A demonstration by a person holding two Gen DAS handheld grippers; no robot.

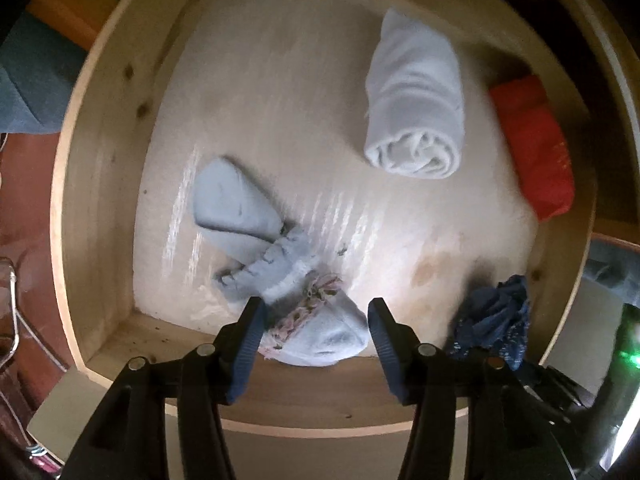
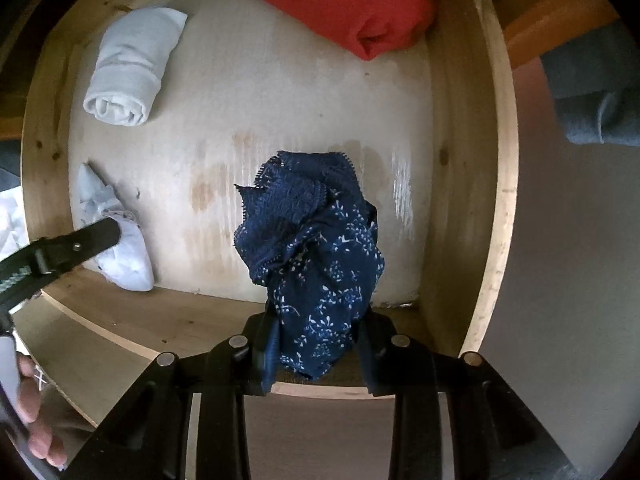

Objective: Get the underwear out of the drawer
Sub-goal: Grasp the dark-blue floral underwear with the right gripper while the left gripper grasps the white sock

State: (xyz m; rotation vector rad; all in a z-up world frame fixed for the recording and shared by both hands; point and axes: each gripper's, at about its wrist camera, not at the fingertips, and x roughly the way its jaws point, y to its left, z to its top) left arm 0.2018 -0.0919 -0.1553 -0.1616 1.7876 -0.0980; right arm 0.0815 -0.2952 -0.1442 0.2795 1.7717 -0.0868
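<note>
The wooden drawer (image 2: 486, 216) is open below me, and on its pale bottom lie several pieces of cloth. A white rolled cloth (image 1: 416, 96) lies toward the back, and a red folded cloth (image 2: 340, 4) is at the back, against the side wall. Near the front wall there is a pale blue bundle with a flowered trim (image 1: 276, 276) — its near end lies between the fingers of my left gripper (image 1: 316, 324). These jaws stand about half wide, one finger on each side of the bundle, and the pads do not press it.

My right gripper (image 2: 316, 344) holds the dark blue underwear with small white flowers and a lace edge (image 2: 316, 236). The jaws are closed narrow on its lower part, and the rest stands up crumpled in front of the fingers — above the drawer bottom, near the front wall.
</note>
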